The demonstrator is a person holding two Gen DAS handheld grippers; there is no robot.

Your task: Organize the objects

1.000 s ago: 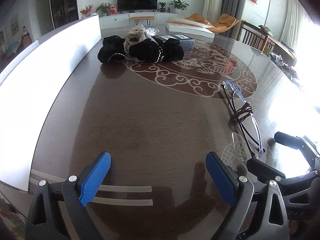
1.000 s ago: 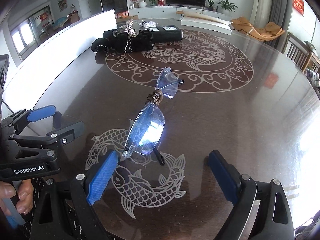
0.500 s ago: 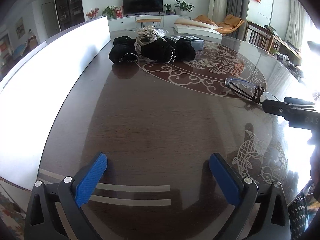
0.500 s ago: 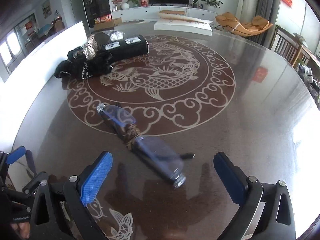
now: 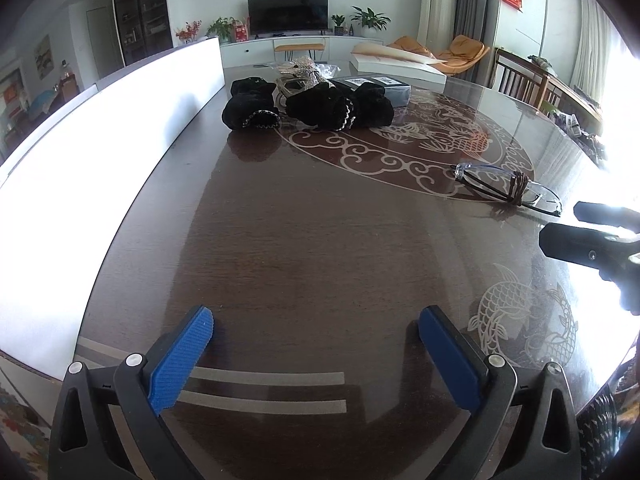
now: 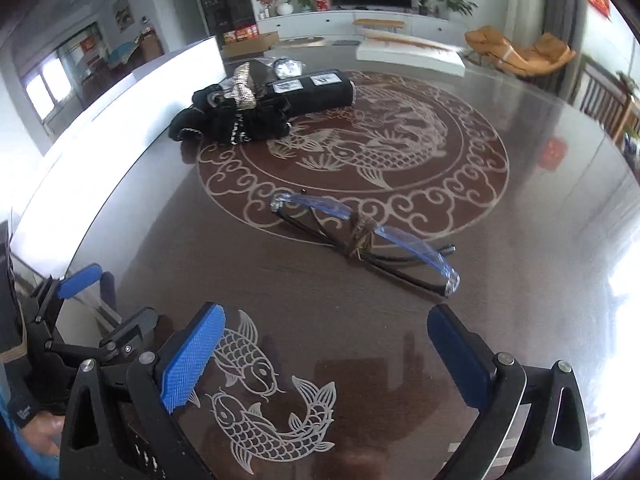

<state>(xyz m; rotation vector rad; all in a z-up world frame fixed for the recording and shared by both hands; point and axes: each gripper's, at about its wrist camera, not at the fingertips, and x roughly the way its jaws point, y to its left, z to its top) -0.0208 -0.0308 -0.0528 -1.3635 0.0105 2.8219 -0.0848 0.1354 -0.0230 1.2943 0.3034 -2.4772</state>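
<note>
Folded glasses (image 6: 362, 238) with blue-tinted lenses and brown cord wound round the bridge lie on the dark round table (image 6: 540, 264), just ahead of my open, empty right gripper (image 6: 324, 354). In the left wrist view the glasses (image 5: 508, 188) lie far right. My left gripper (image 5: 316, 350) is open and empty over bare table near the front edge. It shows in the right wrist view (image 6: 108, 292) at the left. The right gripper shows at the right edge of the left wrist view (image 5: 592, 228).
A pile of black cloth pouches (image 5: 312, 106), a silver item (image 5: 306, 70) and a dark box (image 5: 380, 84) lies at the far side of the table. A white board (image 5: 100, 140) runs along the left edge. A flat white box (image 6: 408, 54) lies at the back.
The glasses have left the right gripper's jaws and now lie on the table ahead of it. The right gripper has drawn back and turned; the left gripper has shifted slightly.
</note>
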